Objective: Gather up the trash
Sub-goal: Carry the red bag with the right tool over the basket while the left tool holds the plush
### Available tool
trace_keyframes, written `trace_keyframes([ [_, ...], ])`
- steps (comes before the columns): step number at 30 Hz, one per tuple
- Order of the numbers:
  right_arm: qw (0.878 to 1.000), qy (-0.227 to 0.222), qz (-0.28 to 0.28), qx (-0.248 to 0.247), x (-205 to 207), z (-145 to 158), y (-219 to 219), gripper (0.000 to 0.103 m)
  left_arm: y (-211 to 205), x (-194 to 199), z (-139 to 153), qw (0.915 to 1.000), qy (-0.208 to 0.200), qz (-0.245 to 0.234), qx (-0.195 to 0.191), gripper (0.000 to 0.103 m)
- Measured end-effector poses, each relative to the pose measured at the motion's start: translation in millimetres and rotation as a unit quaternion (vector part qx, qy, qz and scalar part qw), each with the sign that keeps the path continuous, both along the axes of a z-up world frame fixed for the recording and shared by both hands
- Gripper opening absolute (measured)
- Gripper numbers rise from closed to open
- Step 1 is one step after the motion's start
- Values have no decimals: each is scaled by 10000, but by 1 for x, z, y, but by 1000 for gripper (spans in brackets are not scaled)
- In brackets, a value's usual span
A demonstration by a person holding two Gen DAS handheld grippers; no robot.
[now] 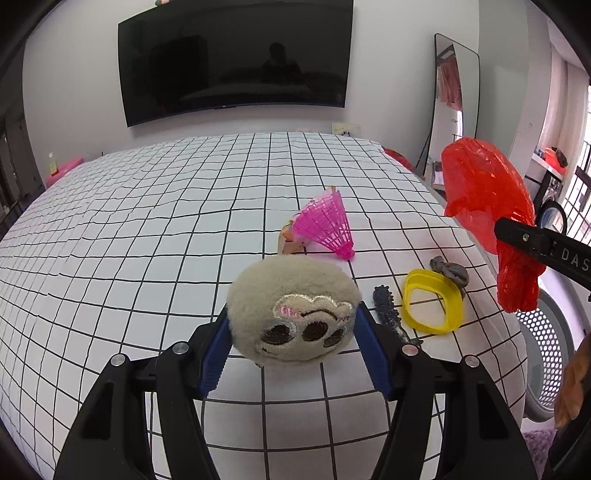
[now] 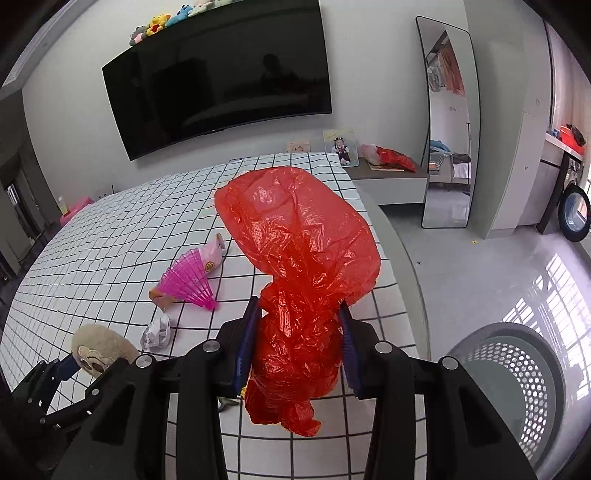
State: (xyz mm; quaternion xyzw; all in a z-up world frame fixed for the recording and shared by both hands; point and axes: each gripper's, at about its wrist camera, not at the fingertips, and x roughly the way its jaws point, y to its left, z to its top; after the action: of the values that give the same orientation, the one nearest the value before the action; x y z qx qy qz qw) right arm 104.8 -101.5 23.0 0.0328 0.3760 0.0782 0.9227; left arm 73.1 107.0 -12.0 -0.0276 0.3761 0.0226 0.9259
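Left gripper is clamped on a beige plush with a stitched face, held over the near part of the bed. Right gripper has its pads pressed into a red bag, bunched at the neck and ballooning above, held over the bed's right edge.

Left view only: yellow ring, grey wad touching it behind, and a dark spiked strip, all near the right edge. The right gripper's black finger enters at right with white letters "DAS", the rest cut off.

Right view only: crumpled foil ball near the plush; a second red bag and a framed photo on a low cabinet past the far right corner; soft toys above the TV.

Both views: pink fan mid-bed lying over a wrapper; perforated bin on the floor beside the right edge; mirror against the wall. Wrapper print unreadable.
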Motion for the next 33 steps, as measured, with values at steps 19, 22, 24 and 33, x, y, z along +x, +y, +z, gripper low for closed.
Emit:
trace_keyframes([
  [19, 9930, 295, -1147, -46, -64, -28, -121, 39, -106, -9, 8, 9939, 110, -1093, -66, 61],
  [22, 9908, 360, -1302, -13, -69, -32, -140, 39, -123, -8, 9, 9917, 111, -1281, -62, 61],
  [24, 9896, 406, -1378, 6, -71, -37, -150, 39, -131, -8, 11, 9904, 68, -1378, -54, 61],
  [33, 9869, 586, -1491, 195, -81, -57, -186, 39, -173, -16, 11, 9876, 86, -1562, 153, 61],
])
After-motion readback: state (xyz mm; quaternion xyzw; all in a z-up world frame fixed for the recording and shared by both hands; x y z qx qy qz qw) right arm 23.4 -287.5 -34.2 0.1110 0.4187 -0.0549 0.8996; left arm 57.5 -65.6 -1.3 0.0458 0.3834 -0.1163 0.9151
